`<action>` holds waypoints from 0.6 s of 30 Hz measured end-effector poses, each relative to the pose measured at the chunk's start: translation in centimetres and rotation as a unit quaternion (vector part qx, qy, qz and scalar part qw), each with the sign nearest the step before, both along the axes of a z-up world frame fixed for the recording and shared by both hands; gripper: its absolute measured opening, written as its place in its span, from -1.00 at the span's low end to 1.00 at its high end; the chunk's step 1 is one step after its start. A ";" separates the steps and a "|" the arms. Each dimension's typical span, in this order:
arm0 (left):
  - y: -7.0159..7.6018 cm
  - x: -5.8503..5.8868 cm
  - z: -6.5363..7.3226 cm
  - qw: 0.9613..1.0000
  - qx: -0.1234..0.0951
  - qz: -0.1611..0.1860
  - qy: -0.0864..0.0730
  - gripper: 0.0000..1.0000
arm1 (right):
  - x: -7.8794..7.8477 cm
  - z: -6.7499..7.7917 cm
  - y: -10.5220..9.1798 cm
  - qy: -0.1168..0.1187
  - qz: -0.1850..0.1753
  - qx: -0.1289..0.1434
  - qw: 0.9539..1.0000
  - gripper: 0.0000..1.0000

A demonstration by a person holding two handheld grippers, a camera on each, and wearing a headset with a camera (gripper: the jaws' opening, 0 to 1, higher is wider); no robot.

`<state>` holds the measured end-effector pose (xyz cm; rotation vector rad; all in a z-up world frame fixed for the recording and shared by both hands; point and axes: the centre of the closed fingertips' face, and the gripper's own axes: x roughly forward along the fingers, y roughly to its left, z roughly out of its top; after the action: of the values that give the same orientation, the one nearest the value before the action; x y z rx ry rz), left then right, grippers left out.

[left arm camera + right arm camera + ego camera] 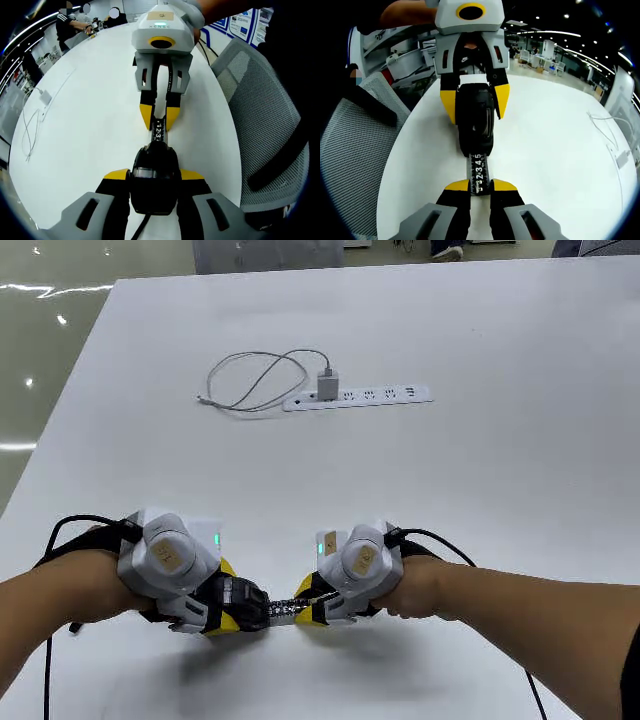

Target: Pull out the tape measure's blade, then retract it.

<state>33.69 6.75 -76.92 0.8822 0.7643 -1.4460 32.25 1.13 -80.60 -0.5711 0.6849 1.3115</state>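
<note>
Pull barely started: only a short run of blade (478,169) is out, numbers up to about five showing. My left hand-held gripper (235,605) is clamped on the tape measure (154,175), and my right hand-held gripper (479,186) pinches the blade tip. Both sit low at the near edge of the tabletop (450,500). Most of the pull and the whole retract are left. Power strip (365,396), charger (328,383) and cable (255,380) lie well apart. I see nothing in the way.

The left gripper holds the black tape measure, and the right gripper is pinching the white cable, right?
Not quite. The left gripper does hold the black plastic tape measure, but the right gripper pinches its black numbered blade, as the right gripper view shows. The thin white cable lies farther up the white table.
</note>
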 end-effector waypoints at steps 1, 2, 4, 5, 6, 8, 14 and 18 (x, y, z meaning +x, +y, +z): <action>0.0 0.0 0.0 1.000 0.000 0.000 0.000 -0.38 | 0.0 0.0 -0.1 0.000 -0.001 0.000 1.000 -0.81; 0.0 0.0 0.0 1.000 0.000 0.000 0.000 -0.38 | 0.0 0.0 -0.2 0.001 -0.001 0.000 1.000 -0.81; 0.0 0.0 0.0 1.000 0.000 0.001 0.000 -0.38 | 0.0 0.1 -0.3 0.001 -0.001 0.000 1.000 -0.81; 0.0 0.0 0.0 1.000 0.000 0.001 0.000 -0.38 | 0.0 0.1 -0.4 0.001 -0.001 -0.001 1.000 -0.81; 0.0 0.0 0.0 1.000 0.000 0.001 0.000 -0.38 | 0.0 0.1 -0.4 0.001 -0.001 -0.001 1.000 -0.81; 0.0 0.0 0.0 1.000 0.000 0.002 0.000 -0.38 | 0.0 0.1 -0.6 0.003 -0.002 -0.001 1.000 -0.81; -0.1 0.0 0.0 1.000 0.001 0.003 0.001 -0.38 | 0.0 0.1 -0.9 0.006 -0.006 0.000 1.000 -0.81; -0.1 0.0 0.0 1.000 0.001 0.003 0.001 -0.38 | 0.1 0.1 -1.2 0.005 -0.007 0.000 1.000 -0.81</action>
<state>33.66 6.66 -76.90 0.8791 0.7685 -1.4411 32.30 -0.05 -80.53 -0.5591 0.6965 1.3024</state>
